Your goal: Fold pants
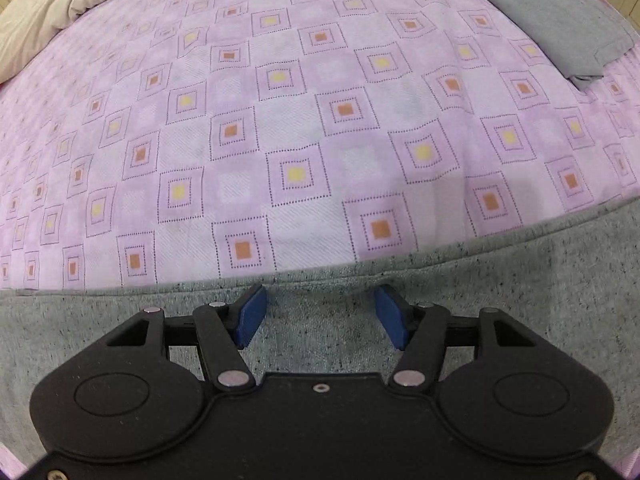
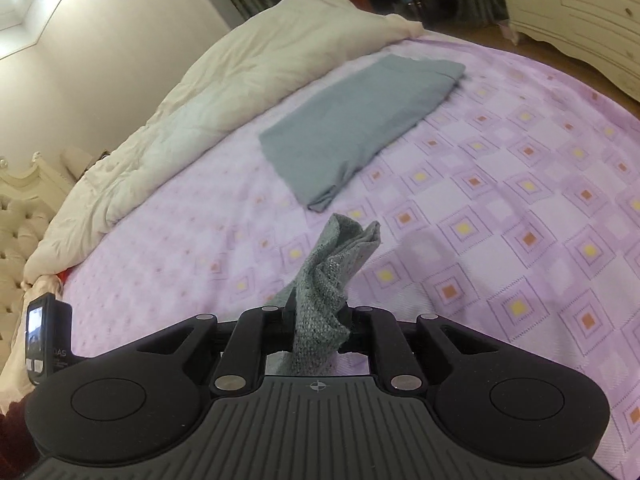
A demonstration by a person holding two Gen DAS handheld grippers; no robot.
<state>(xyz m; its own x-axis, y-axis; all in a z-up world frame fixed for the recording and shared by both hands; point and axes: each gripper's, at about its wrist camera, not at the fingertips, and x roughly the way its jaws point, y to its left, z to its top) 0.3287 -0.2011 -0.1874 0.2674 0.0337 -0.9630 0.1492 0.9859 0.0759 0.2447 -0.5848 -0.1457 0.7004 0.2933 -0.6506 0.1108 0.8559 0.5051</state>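
Observation:
Grey speckled pants lie flat on the purple patterned bed sheet, filling the near part of the left wrist view. My left gripper hovers open just over their far edge, blue pads apart, holding nothing. My right gripper is shut on a bunched piece of the grey speckled pants, which sticks up between its fingers above the sheet.
A folded plain grey garment lies further out on the bed, also at the top right of the left wrist view. A cream duvet is heaped along the left side. A white dresser stands beyond the bed.

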